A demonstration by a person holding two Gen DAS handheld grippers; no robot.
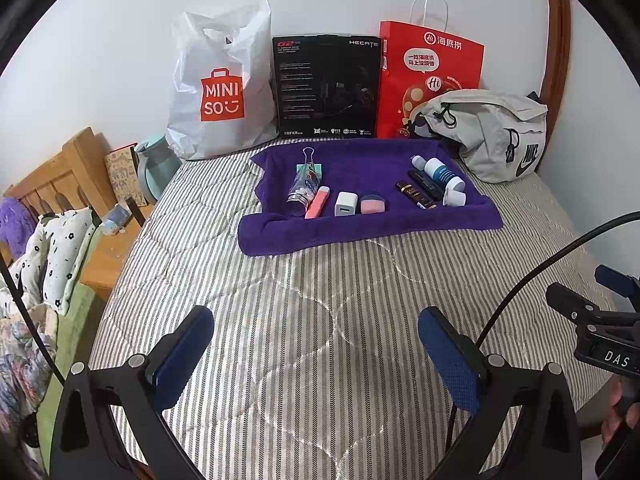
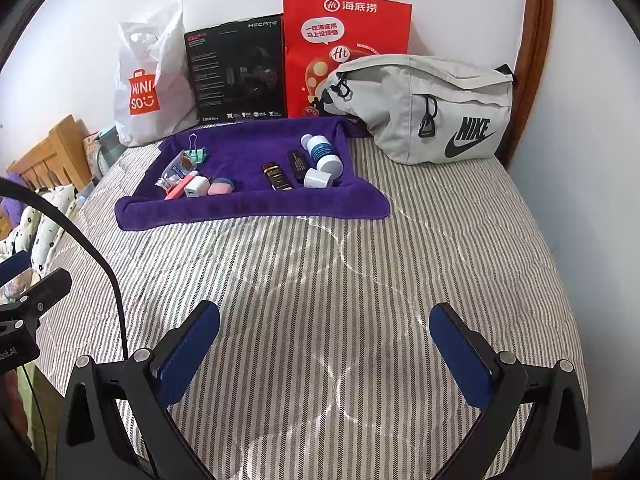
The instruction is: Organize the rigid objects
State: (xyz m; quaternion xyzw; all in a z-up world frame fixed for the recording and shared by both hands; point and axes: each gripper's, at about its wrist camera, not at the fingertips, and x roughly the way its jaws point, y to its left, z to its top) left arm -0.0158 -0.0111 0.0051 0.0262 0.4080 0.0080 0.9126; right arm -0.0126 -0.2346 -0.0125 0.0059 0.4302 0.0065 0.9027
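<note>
On towel (image 1: 360, 232), tubes (image 1: 416, 195) lengthwise away.

My left black plastic tongs (image 1: 316, 344) carry two blue textured pads (image 1: 450, 364) on angular black arms fixed with round silver screws (image 1: 137, 360). My right black plastic tongs (image 2: 325, 344) match them: blue pads (image 2: 188, 356), silver screws (image 2: 507, 358). A thin black cable (image 1: 532, 276) arcs past, and a black block on the right one bears white letters "DAS" (image 1: 616, 358).

both hand-held grippers, left (image 1: 316, 344) and right (image 2: 324, 340), gape empty.
</note>
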